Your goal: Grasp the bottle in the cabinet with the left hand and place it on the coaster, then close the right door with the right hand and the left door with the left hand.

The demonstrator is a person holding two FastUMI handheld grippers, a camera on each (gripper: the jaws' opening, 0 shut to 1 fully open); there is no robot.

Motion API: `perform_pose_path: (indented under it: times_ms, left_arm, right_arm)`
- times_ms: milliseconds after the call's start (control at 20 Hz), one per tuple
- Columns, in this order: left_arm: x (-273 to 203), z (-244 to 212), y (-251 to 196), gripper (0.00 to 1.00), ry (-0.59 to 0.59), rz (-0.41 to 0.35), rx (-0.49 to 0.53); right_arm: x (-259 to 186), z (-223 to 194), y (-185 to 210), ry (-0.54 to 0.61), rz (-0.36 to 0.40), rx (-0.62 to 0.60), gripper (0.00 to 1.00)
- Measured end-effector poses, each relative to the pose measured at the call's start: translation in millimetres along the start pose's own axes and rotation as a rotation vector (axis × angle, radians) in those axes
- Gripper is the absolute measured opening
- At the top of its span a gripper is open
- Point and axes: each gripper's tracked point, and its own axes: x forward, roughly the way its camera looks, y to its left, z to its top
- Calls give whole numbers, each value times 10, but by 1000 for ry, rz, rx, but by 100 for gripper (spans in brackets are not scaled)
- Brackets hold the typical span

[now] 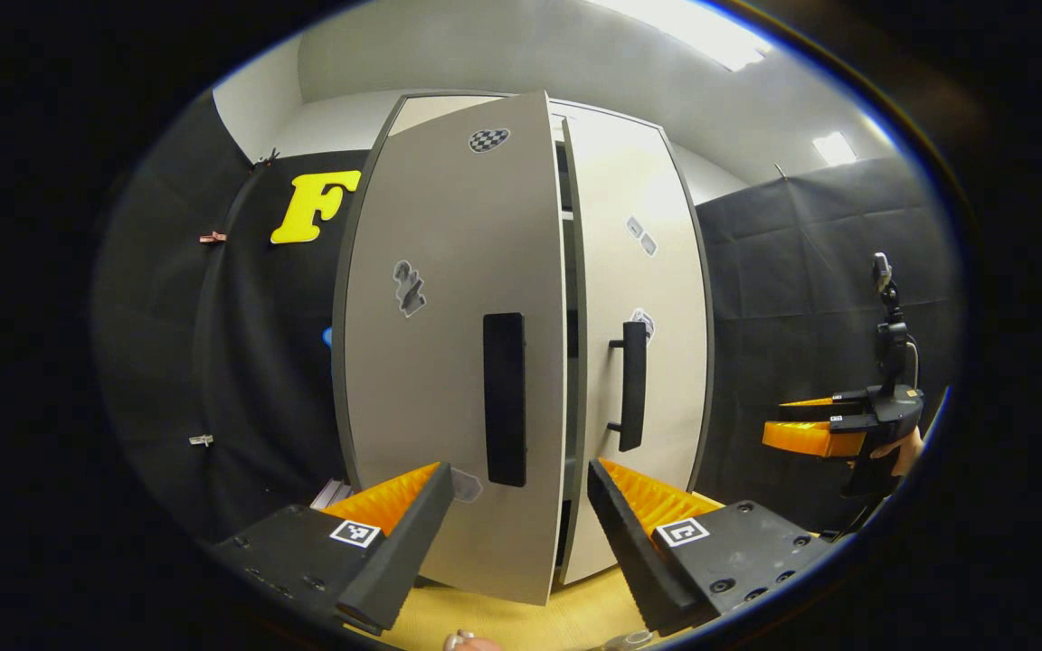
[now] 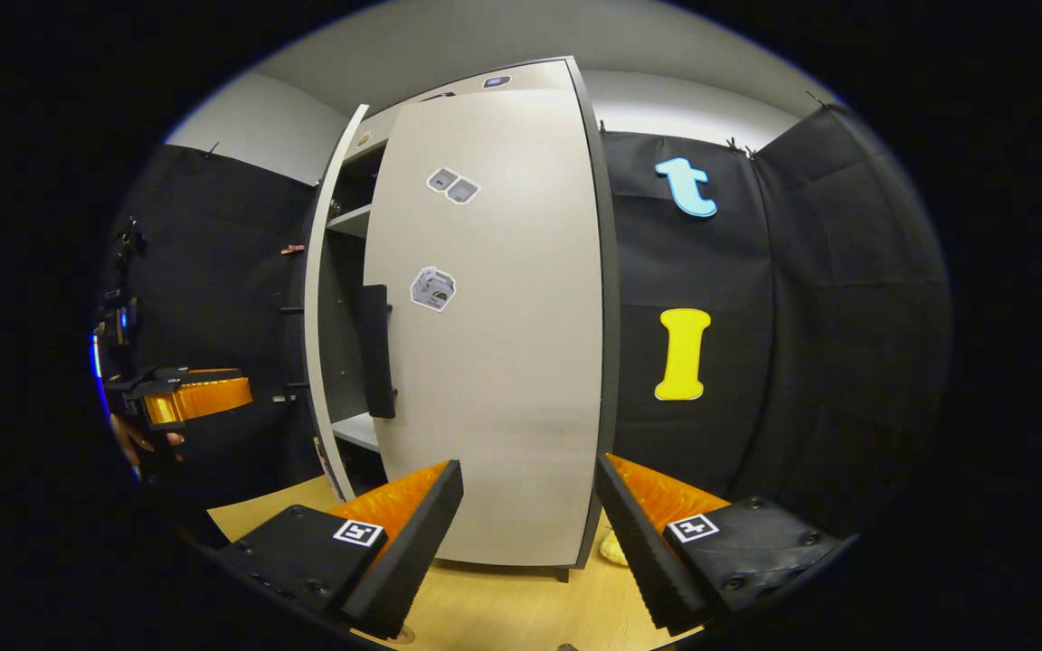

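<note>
Left gripper (image 1: 512, 533), released and empty, faces the left door (image 1: 449, 362), ajar, upright handle (image 1: 504, 399) at twelve o'clock.

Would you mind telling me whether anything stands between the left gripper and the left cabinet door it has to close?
Nothing visible does. In the left gripper view, the left gripper is open and faces the left door, which stands ajar; its handle lies straight ahead above the fingertips. The right door looks closed.

Both tongs, left (image 1: 521, 533) and right (image 2: 530, 533), have ridged wedge-shaped fingers on black screw-dotted mounts, each bearing a square black-and-white marker.
</note>
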Motion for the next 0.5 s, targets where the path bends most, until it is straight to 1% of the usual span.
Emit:
perform_pose_path:
  times_ms: [500]
  left_arm:
    - [-191,19,-54,95,-7,-4,-5]
  right_arm:
    - [-95,35,3,-18,-1,-9,98]
